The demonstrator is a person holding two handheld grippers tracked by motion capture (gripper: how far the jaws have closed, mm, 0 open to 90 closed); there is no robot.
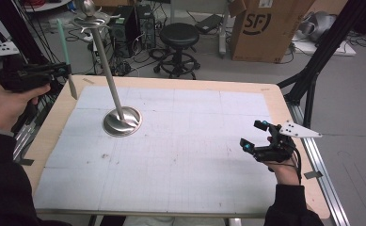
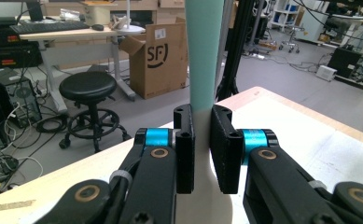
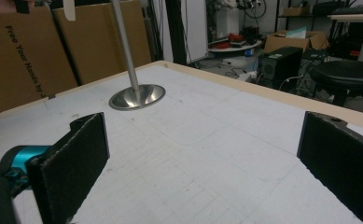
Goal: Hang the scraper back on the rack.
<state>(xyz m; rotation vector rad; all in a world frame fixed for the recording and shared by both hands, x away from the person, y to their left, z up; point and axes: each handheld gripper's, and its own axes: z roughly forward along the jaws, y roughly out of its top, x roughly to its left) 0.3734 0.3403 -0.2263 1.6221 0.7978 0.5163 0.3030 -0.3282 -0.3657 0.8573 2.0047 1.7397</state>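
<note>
At the table's far left edge, my left gripper (image 1: pixel 64 70) is shut on a long utensil (image 1: pixel 63 40) with a pale green handle pointing up and a whitish end (image 1: pixel 72 87) hanging below the jaws. In the left gripper view the jaws (image 2: pixel 202 119) press on the utensil (image 2: pixel 203 56) where green meets white. A metal stand (image 1: pixel 106 61) with a round base (image 1: pixel 122 121) and hooks at its top stands on the mat, right of that gripper. My right gripper (image 1: pixel 253 135) rests open and empty near the right edge, its jaws (image 3: pixel 207 137) facing the stand's base (image 3: pixel 137 97).
A white gridded mat (image 1: pixel 171 160) covers the wooden table (image 1: pixel 284 101). Beyond the far edge are a black stool (image 1: pixel 179 35), a cardboard box (image 1: pixel 265 28) and computer towers (image 1: pixel 124 23). A black frame leg (image 1: pixel 312 80) rises at the table's right.
</note>
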